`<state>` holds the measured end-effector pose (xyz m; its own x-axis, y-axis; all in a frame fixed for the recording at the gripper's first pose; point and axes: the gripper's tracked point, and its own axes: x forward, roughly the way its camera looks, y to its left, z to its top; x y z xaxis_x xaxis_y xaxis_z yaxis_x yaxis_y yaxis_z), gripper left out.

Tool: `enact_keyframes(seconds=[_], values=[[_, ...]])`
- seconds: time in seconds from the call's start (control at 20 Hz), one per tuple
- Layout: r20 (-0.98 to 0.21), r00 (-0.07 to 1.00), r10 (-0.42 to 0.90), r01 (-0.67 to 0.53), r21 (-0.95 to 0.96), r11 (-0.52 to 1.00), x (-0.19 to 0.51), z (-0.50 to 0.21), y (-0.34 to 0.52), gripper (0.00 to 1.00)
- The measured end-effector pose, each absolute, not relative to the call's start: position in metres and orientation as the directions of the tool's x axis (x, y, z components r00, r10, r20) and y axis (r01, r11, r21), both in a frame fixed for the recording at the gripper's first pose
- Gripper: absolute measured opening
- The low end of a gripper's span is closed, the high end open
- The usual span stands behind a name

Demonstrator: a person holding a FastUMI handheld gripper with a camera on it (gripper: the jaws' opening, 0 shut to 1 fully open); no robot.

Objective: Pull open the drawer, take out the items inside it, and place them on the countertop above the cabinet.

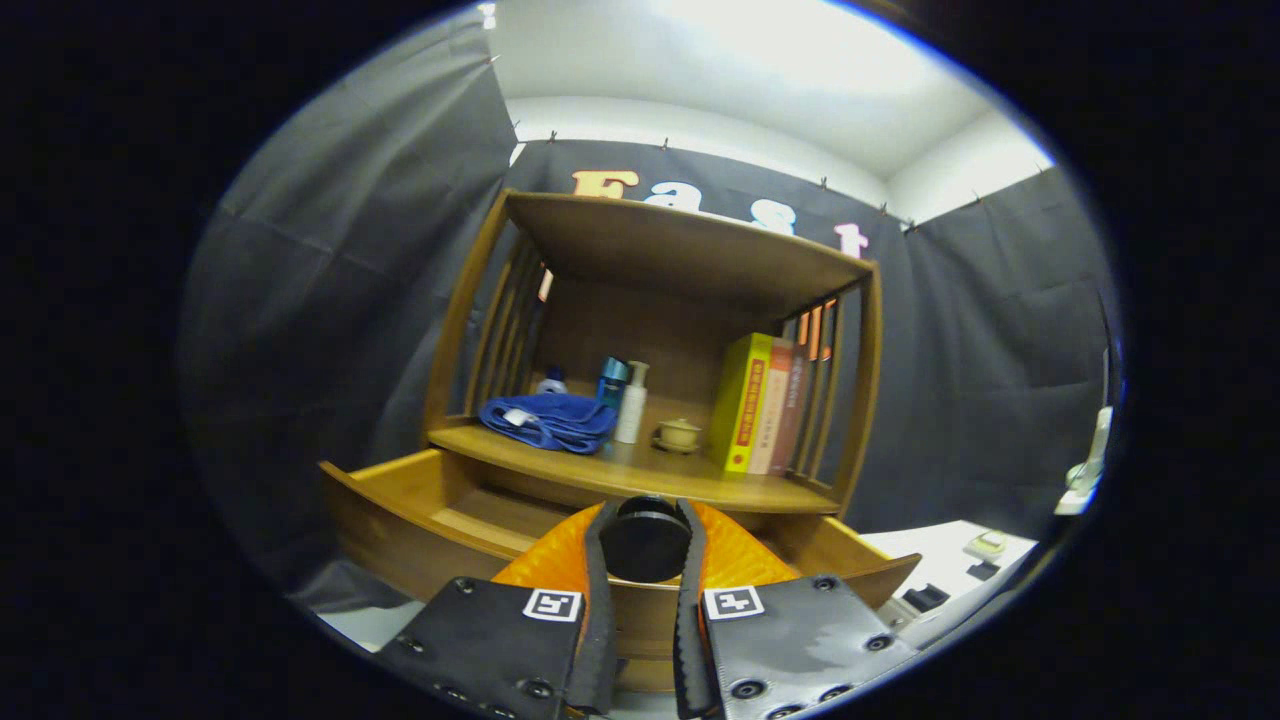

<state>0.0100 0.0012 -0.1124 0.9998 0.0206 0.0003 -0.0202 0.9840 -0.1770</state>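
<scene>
Gripper view: drawer pulled open below the countertop. I have the tongs clamped on a black round item, both fingers pressing its sides, above the drawer. Towel, bottles, cup, books already on countertop. Remaining, I judge: set item down.

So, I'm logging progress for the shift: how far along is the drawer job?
Done: the drawer is pulled open. In hand: the gripper has its jaws pressed on a round black item, held above the drawer. Left: set it on the countertop, beside the blue cloth. Whether more remains inside is hidden.
</scene>
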Motion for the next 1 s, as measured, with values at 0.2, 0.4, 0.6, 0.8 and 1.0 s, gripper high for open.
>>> enact_keyframes(seconds=[0.2,0.4,0.6,0.8,1.0], values=[[-0.075,0.997,0.005,-0.011,-0.076,0.997,0.014,-0.155,-0.018,0.31],[-0.133,0.991,-0.004,0.001,-0.026,1.000,0.010,-0.201,-0.029,0.31],[-0.152,0.988,0.002,-0.007,-0.032,0.999,0.005,-0.225,-0.026,0.31],[-0.194,0.981,0.014,-0.019,-0.026,0.999,0.002,-0.243,-0.022,0.31],[-0.192,0.981,0.014,-0.020,-0.030,0.999,0.004,-0.244,-0.020,0.31]])
